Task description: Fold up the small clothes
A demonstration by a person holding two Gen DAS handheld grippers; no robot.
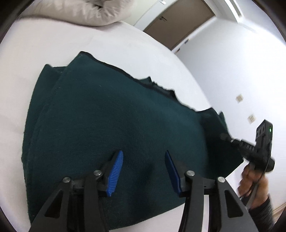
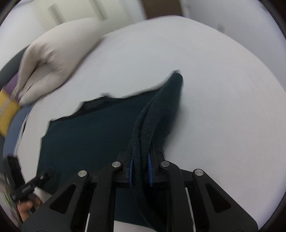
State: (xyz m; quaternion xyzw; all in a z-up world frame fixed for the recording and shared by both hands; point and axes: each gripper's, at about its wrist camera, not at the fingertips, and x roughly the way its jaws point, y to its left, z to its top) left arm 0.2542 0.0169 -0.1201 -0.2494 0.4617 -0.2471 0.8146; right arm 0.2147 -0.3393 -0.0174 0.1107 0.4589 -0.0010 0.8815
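Note:
A dark green knitted garment [image 1: 107, 116] lies spread on the white bed [image 1: 89, 44]. My left gripper [image 1: 144, 153] hovers open over its near part, blue pads apart, with nothing pinched between them. At the garment's right end my right gripper [image 1: 225, 137] is held by a hand [image 1: 250, 182]. In the right wrist view the right gripper [image 2: 141, 153] is shut on a bunched edge of the garment [image 2: 80, 139], and a lifted fold [image 2: 166, 107] runs away from the jaws. The left gripper [image 2: 48, 173] shows blurred at the lower left.
A white rolled duvet or pillow [image 1: 85, 10] lies at the bed's far end, also in the right wrist view [image 2: 53, 57]. Yellow [image 2: 7, 114], purple and blue items sit beyond the bed's left edge. A brown door [image 1: 178, 21] and white wall stand behind.

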